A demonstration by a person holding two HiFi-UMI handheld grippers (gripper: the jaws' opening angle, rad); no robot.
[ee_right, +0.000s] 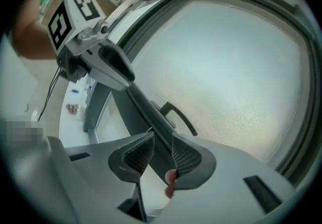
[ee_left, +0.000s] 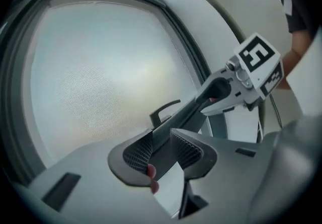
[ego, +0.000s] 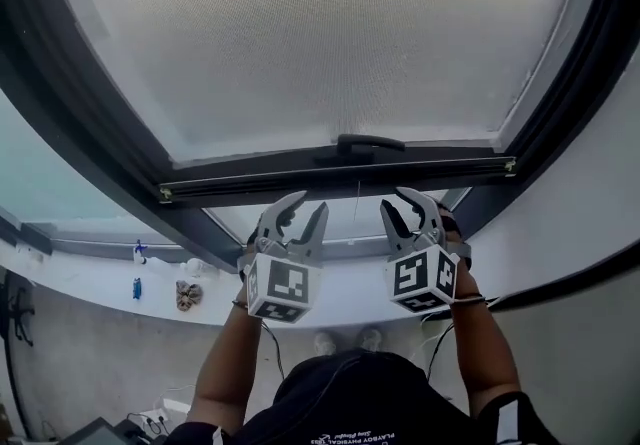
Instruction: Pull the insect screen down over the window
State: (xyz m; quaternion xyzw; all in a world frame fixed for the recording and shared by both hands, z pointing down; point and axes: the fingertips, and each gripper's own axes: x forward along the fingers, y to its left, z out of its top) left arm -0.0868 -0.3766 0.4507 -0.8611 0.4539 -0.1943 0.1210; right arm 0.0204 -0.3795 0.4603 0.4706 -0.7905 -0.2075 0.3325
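Note:
The insect screen (ego: 330, 33) is a pale mesh filling the dark window frame. Its black bottom bar (ego: 250, 183) carries a small handle (ego: 370, 145) at the middle. My left gripper (ego: 300, 211) is just under the bar, left of the handle, jaws open with only pale glass between them. My right gripper (ego: 413, 205) is at the same height, right of the handle, also open. In the left gripper view the bar (ee_left: 186, 112) runs beyond the gap of the jaws (ee_left: 160, 140) toward the other gripper (ee_left: 219, 89). The right gripper view shows the bar (ee_right: 143, 109) and handle (ee_right: 176, 115) past its jaws (ee_right: 162, 142).
The dark window frame (ego: 80, 113) slants down on both sides. Below the bar an uncovered strip of window shows. A white sill (ego: 100, 278) carries a blue bottle (ego: 137, 253) and a small brown object (ego: 188, 293). Cables lie on the floor (ego: 150, 420).

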